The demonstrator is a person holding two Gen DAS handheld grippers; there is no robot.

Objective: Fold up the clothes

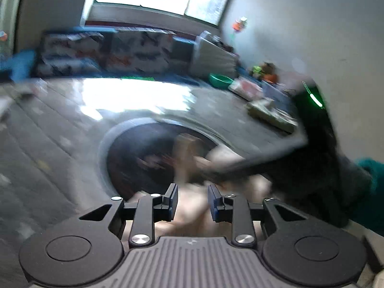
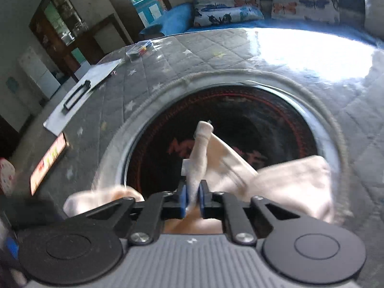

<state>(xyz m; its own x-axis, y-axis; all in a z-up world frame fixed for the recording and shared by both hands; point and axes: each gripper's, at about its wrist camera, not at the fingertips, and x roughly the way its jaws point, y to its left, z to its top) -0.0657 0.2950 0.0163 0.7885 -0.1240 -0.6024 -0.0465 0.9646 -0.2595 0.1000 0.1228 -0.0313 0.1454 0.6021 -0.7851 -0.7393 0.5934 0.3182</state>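
Fingers [image 2: 183, 200] of the right gripper [image 2: 192, 199] are clenched on a narrow rolled edge of the cream garment [image 2: 288, 180], the blue pads pressed against the fabric from both sides. That pinch on a hem or cuff looks chosen so the cloth can be lifted and drawn out straight; a stiff strip of it stands up just ahead of the fingers while looser folds spill to either side of them.

Left gripper [image 1: 192, 200] fingers stand apart and released, with pale fabric visible below and just beyond the gap but nothing caught between the pads. I judge it is positioned to take a second corner, so the piece can be spread between two holds before folding. Motion blur hides exactly how near the cloth is.

Beyond both sets of fingers lies the dark round mat [image 2: 240, 120] with red lettering, on a grey quilted cover [image 2: 216, 48] over the counter; the garment hangs partly above the mat. A clipboard [image 2: 79, 96] sits well off to the left of the right fingers.
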